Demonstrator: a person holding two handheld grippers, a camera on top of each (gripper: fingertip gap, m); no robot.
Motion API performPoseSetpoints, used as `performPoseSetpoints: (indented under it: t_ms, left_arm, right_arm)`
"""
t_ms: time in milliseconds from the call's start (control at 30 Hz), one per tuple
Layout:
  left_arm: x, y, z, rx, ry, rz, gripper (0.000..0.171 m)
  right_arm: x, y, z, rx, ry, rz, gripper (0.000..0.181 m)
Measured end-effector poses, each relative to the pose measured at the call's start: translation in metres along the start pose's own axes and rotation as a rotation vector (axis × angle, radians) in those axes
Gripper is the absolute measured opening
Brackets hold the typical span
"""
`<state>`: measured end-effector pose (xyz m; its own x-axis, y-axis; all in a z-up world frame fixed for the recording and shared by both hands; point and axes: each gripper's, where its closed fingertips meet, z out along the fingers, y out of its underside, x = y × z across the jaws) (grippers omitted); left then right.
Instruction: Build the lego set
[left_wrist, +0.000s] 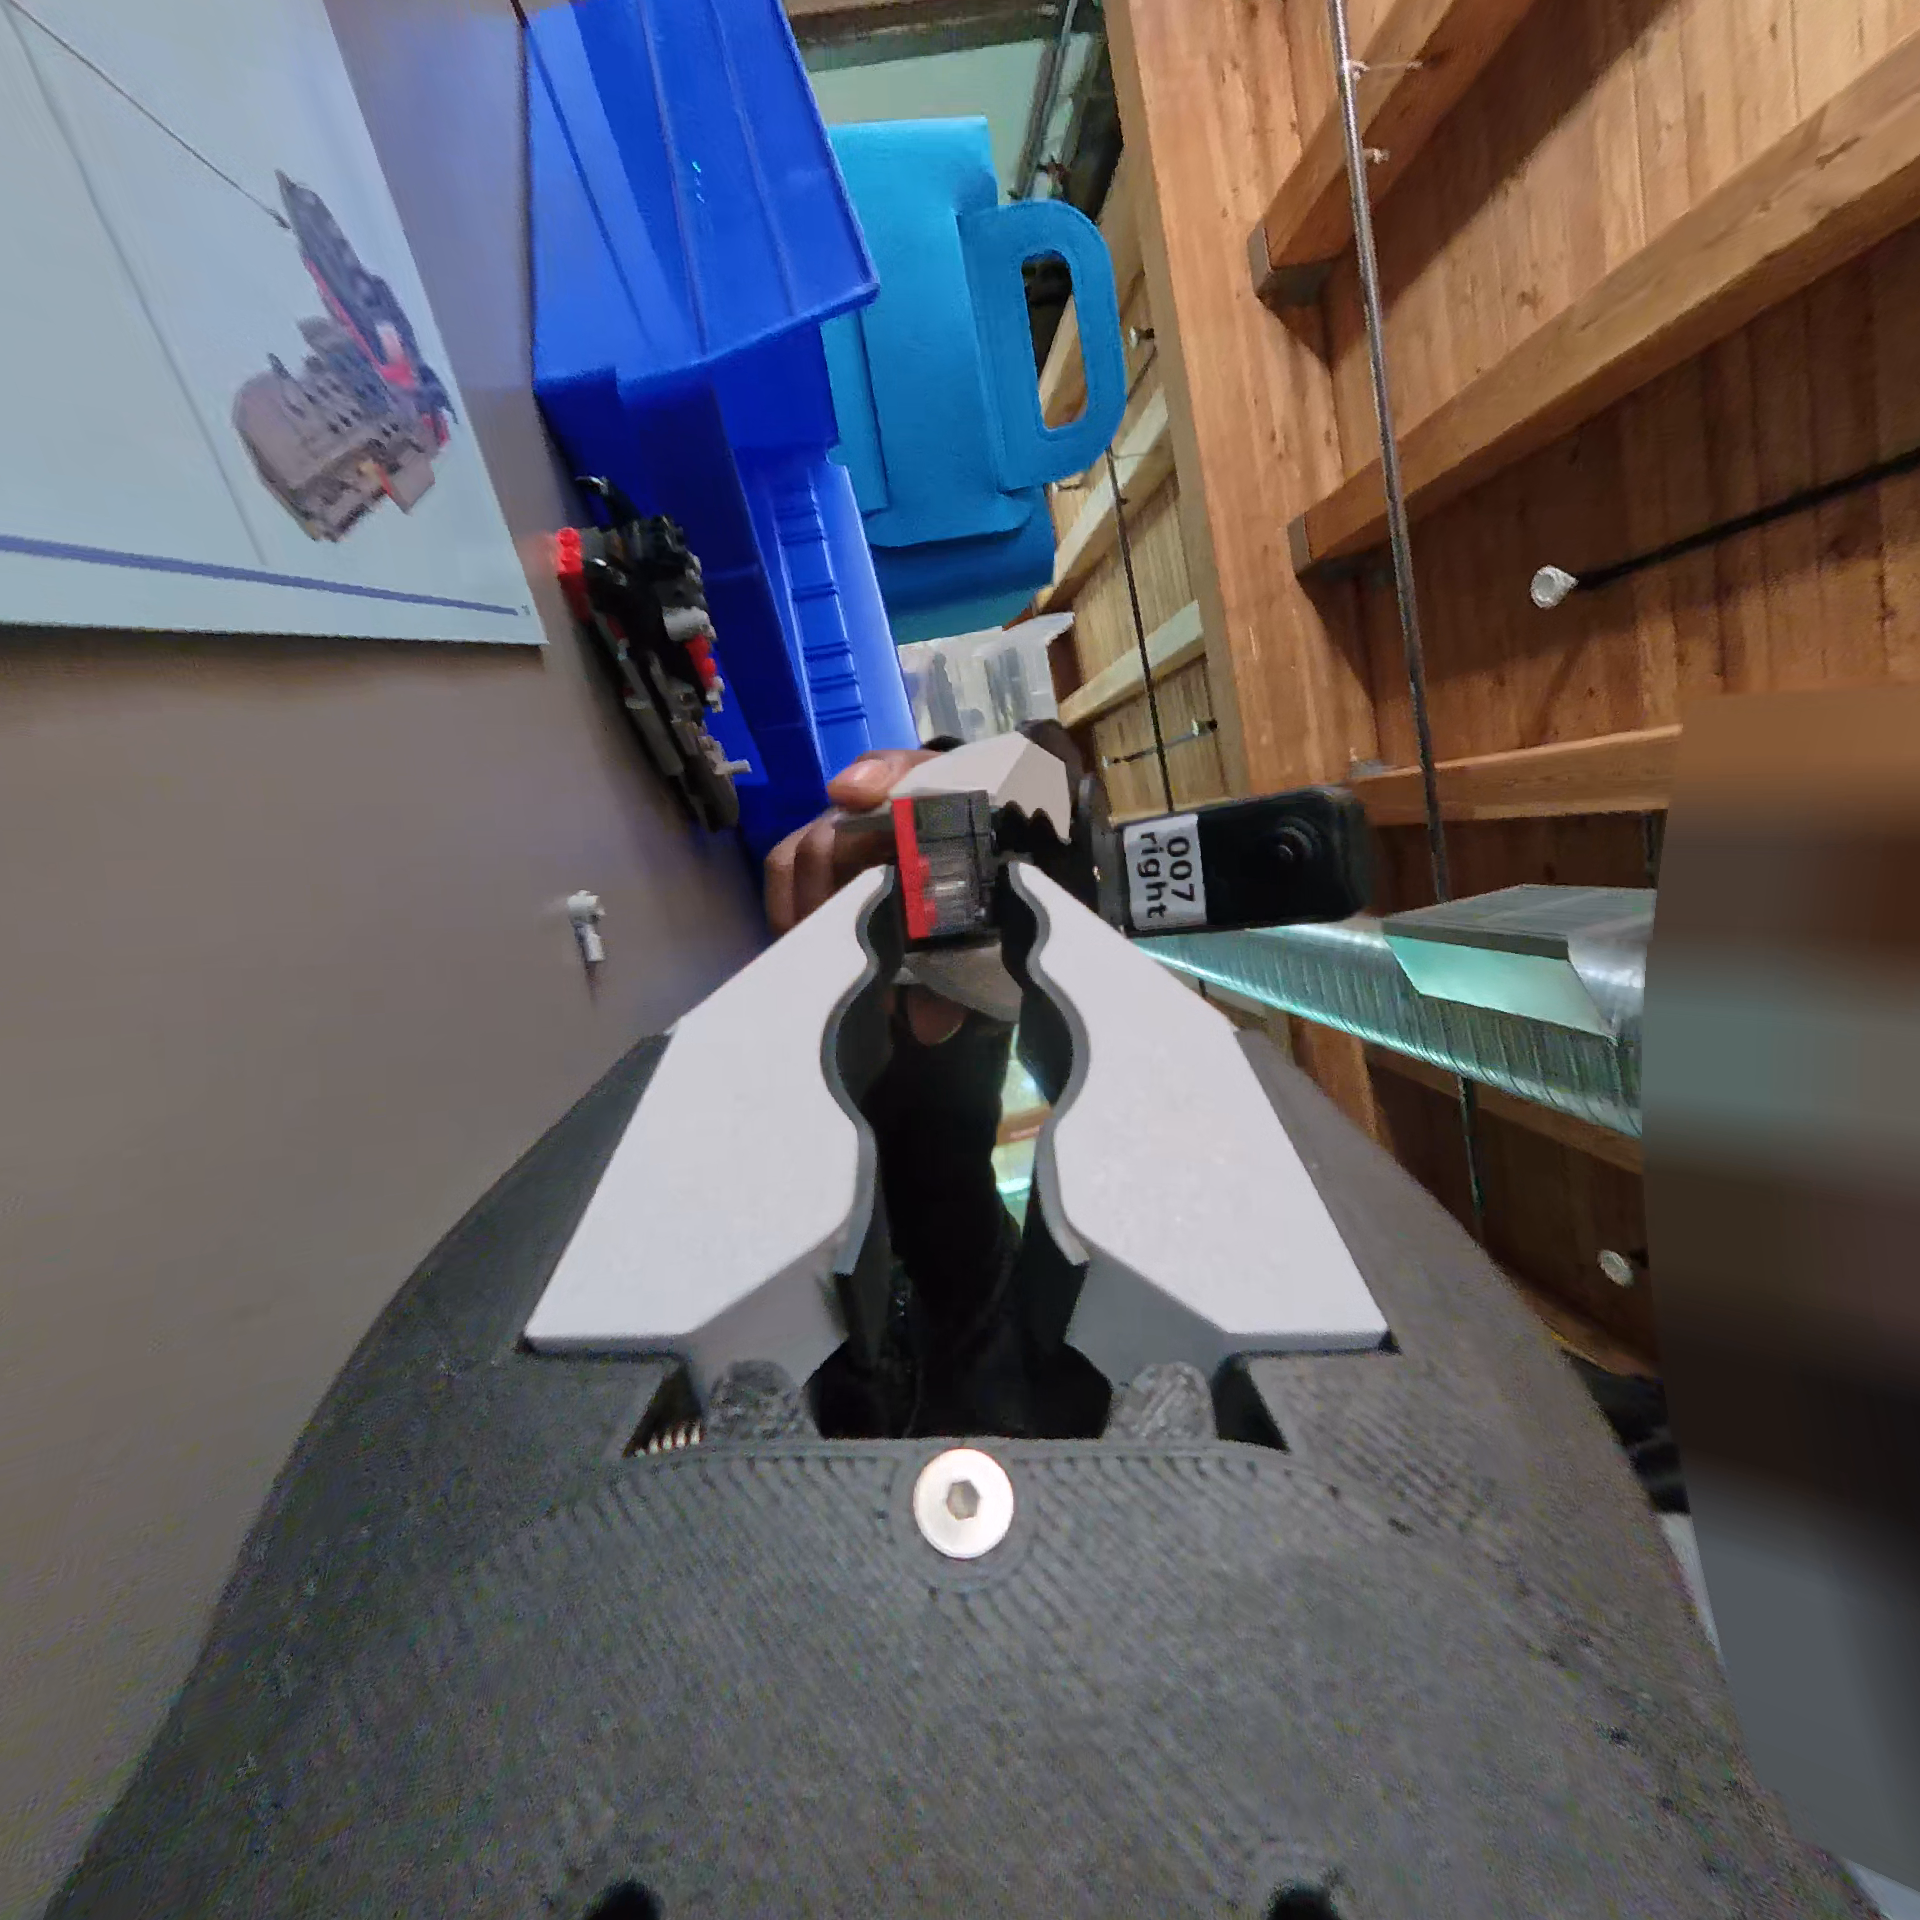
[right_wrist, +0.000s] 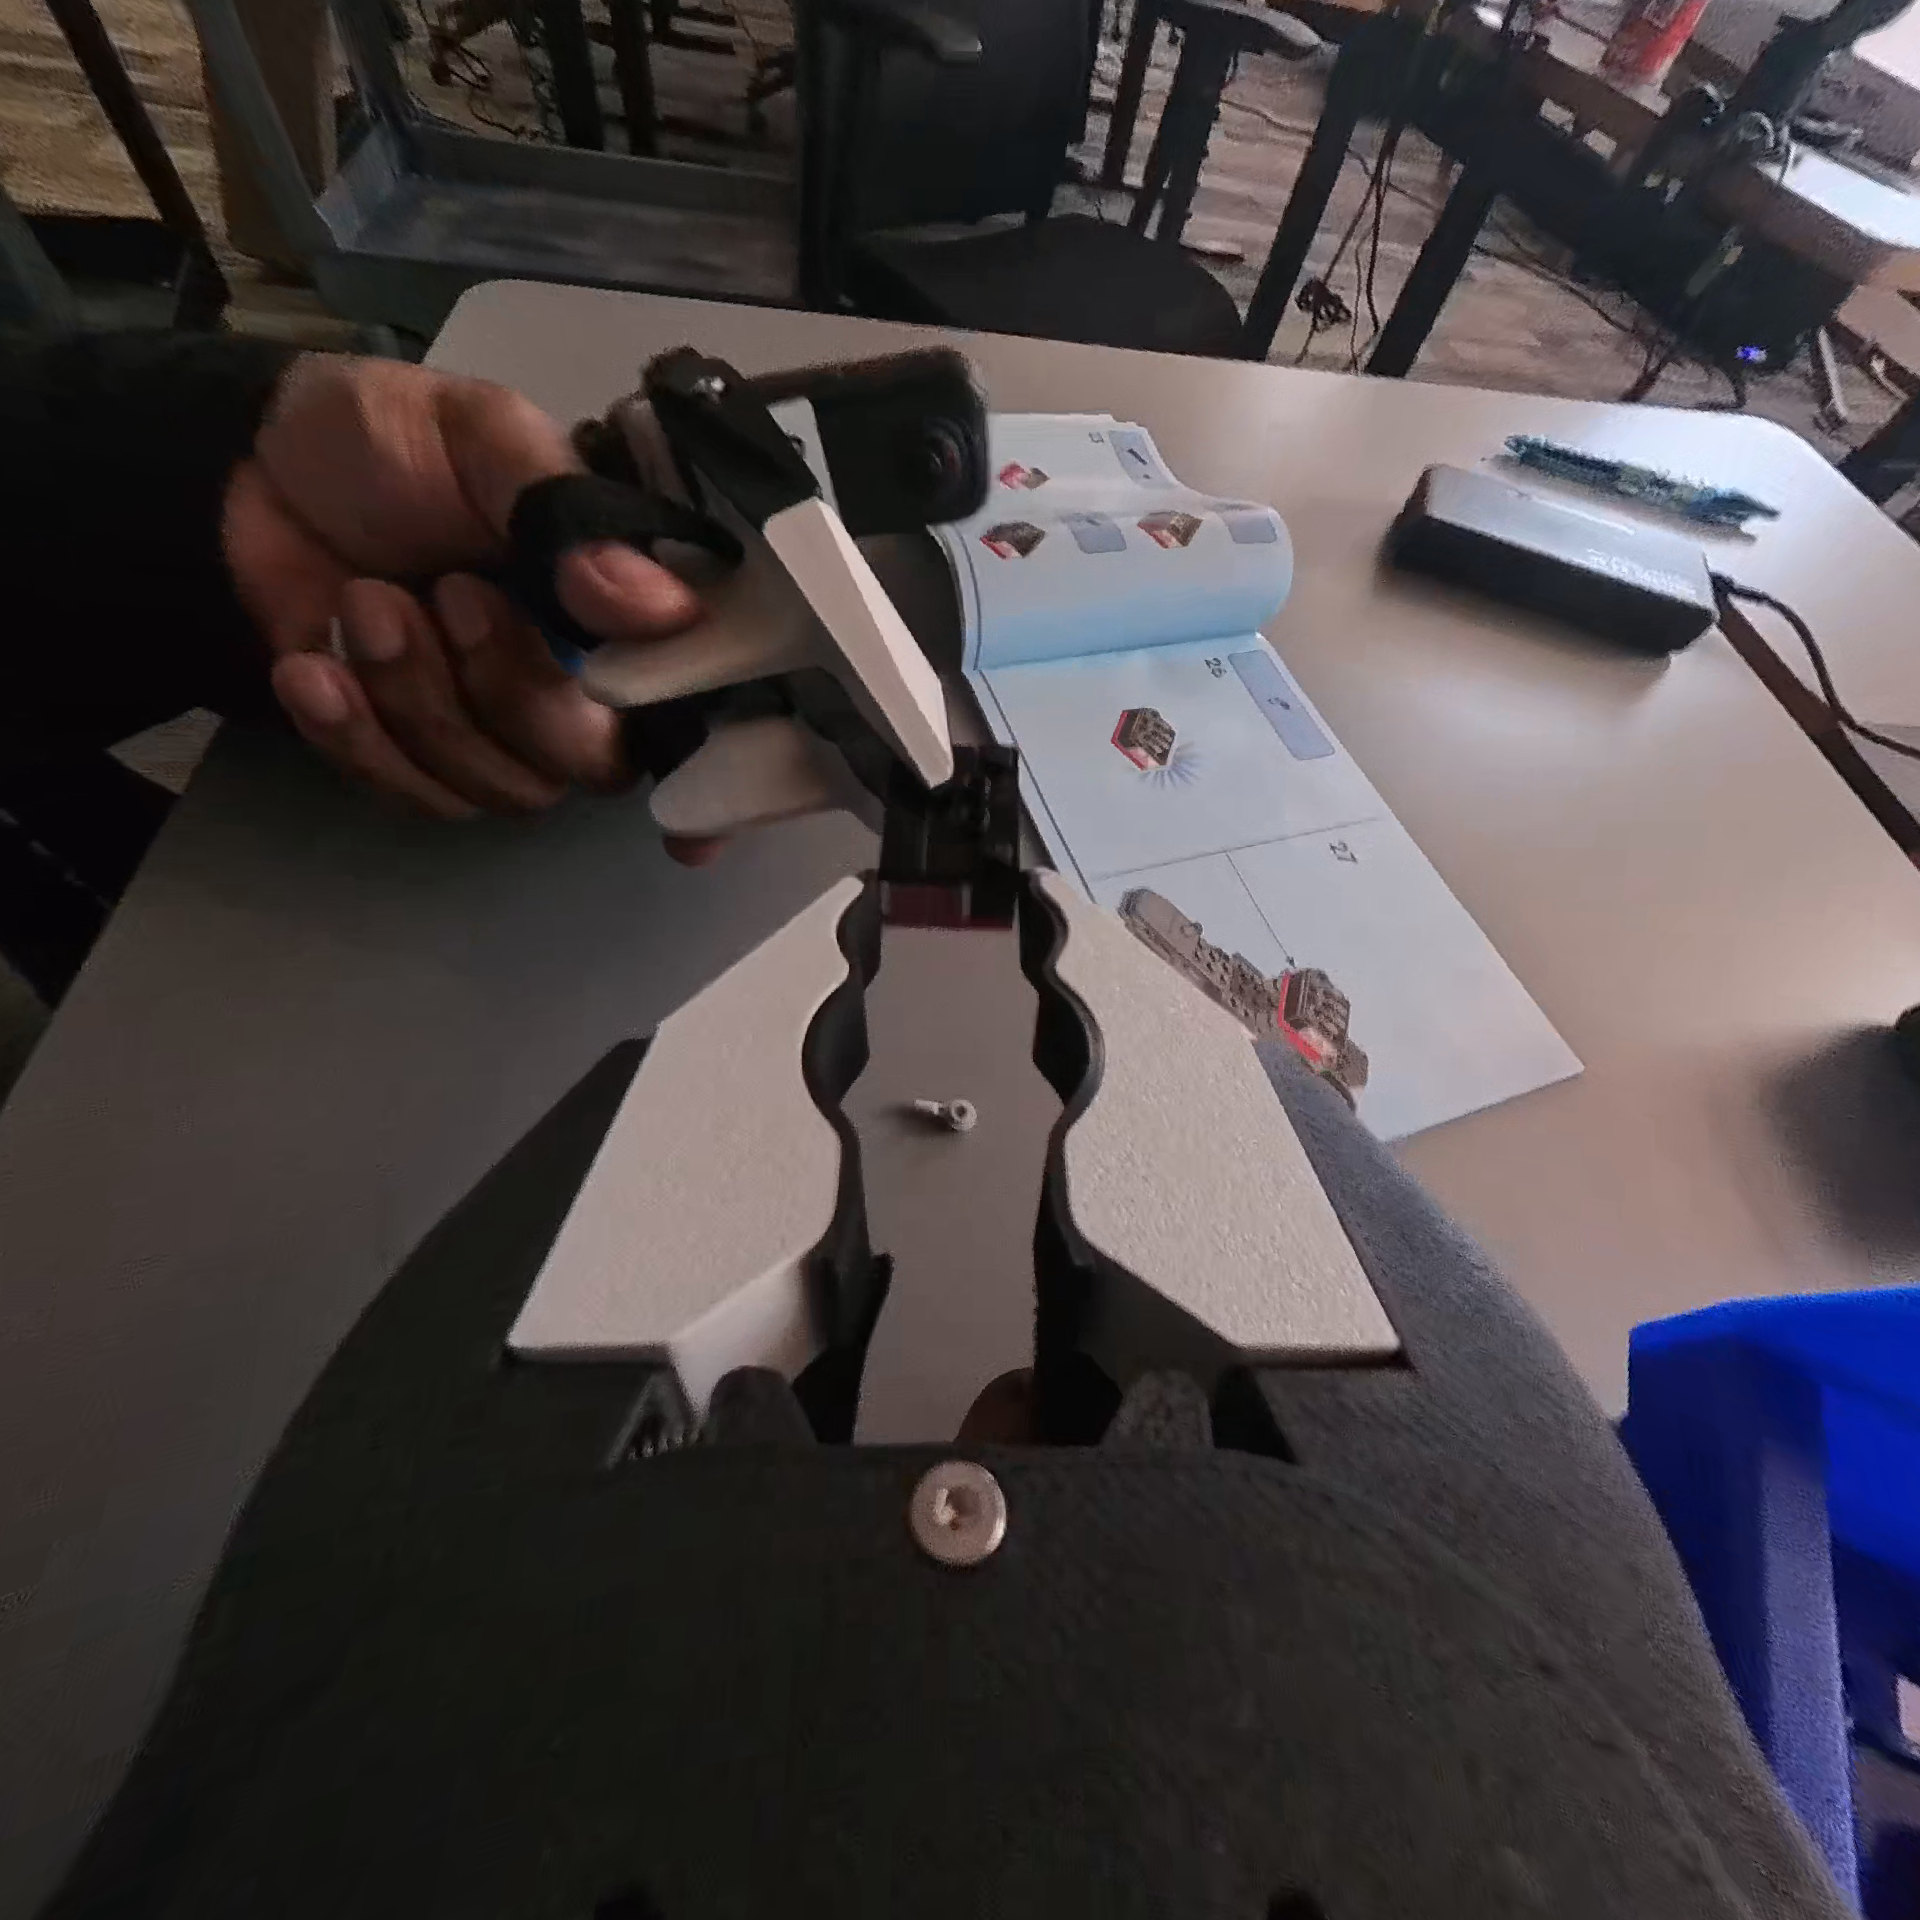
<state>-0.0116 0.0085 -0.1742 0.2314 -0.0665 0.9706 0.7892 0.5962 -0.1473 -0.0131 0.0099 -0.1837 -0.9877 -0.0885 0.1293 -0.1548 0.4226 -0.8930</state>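
A small red and black lego sub-assembly (left_wrist: 940, 881) is held above the grey table (right_wrist: 312, 1039) between both grippers. My left gripper (left_wrist: 951, 888) is shut on it. My right gripper (right_wrist: 948, 891) is shut on its red end (right_wrist: 943, 900). In the right wrist view the left gripper's grey finger (right_wrist: 873, 644) comes in from the upper left and meets the block's black top. In the left wrist view the right gripper (left_wrist: 1013, 795) shows just beyond the block. A larger black, red and grey lego build (left_wrist: 655, 644) lies on the table by the blue bin (left_wrist: 707, 312).
An open instruction booklet (right_wrist: 1195, 779) lies on the table, also in the left wrist view (left_wrist: 208, 364). A small loose grey piece (right_wrist: 945, 1114) lies under the grippers. A black box (right_wrist: 1548, 561) and a circuit board (right_wrist: 1642, 488) lie at the far right. A wooden wall (left_wrist: 1558, 416) stands behind. Only a small space, under 4 cm, lies between the two pairs of fingers. The small loose grey piece (right_wrist: 945, 1114) is about equally far from each gripper, around 7 cm.
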Motion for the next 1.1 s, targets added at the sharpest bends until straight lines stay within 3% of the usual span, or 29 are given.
performPoseSetpoints:
  t_ms: [333, 667, 867, 1100]
  left_arm:
    - [-0.02, -0.012, -0.014, 0.052, -0.178, 0.07, 0.017]
    - [-0.023, -0.011, -0.014, 0.047, -0.192, 0.07, 0.017]
    - [-0.022, -0.01, -0.014, 0.046, -0.187, 0.063, 0.017]
    - [-0.021, -0.008, -0.012, 0.054, -0.17, 0.04, 0.017]
  right_arm:
    - [-0.001, 0.061, 0.003, -0.315, 0.087, 0.143, 0.032]
    - [-0.002, 0.07, 0.015, -0.372, 0.116, 0.128, 0.022]
    - [0.004, 0.064, 0.012, -0.326, 0.12, 0.112, 0.018]
    - [0.007, -0.006, -0.013, -0.057, 0.071, 0.073, 0.017]
